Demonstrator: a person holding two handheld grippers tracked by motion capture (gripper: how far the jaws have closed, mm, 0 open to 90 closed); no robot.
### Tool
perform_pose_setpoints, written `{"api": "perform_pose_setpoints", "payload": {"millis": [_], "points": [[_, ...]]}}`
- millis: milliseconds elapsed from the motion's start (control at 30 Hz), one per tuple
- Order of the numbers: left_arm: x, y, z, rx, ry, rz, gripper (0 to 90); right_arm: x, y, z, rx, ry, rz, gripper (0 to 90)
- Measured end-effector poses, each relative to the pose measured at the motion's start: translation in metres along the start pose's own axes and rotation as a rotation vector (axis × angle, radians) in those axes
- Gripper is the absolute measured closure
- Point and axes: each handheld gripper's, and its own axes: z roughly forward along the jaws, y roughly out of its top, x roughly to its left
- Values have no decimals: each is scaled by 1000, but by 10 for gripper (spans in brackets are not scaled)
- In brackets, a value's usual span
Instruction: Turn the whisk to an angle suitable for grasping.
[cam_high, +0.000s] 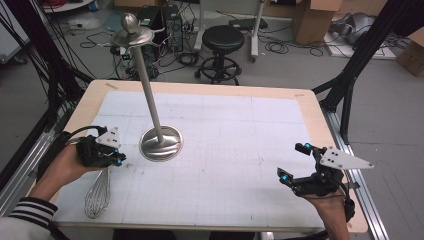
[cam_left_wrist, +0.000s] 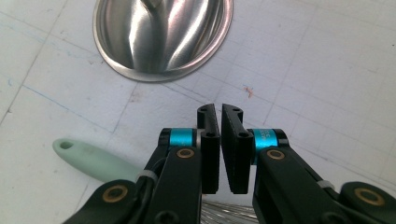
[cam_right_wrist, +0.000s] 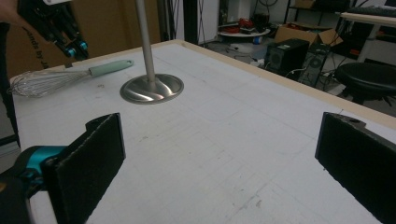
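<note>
Left hand-held gripper (cam_high: 118, 159), jaws nearly together with nothing between them, above the whisk (cam_high: 98, 194) lying near the counter's (cam_high: 280, 95) left front corner; steel stand (cam_high: 160, 143) just beside it; right hand-held gripper (cam_high: 294, 165), jaws wide apart and empty, near the right edge.

Between the right gripper (cam_high: 295, 165) and the whisk (cam_high: 98, 193) at the near left the table (cam_high: 240, 150) lies bare, barred only by the metal stand (cam_high: 161, 143) left of centre.
</note>
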Motion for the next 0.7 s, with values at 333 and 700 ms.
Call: {"api": "perform_pose_setpoints", "payload": {"millis": [333,700], "points": [[2,-3,-15,-30,32,-28,767,0,0,-1,2,0,-3,4],[1,-7,-30,-61,87,-59,583,2,1,0,4,3,-4,4]]}}
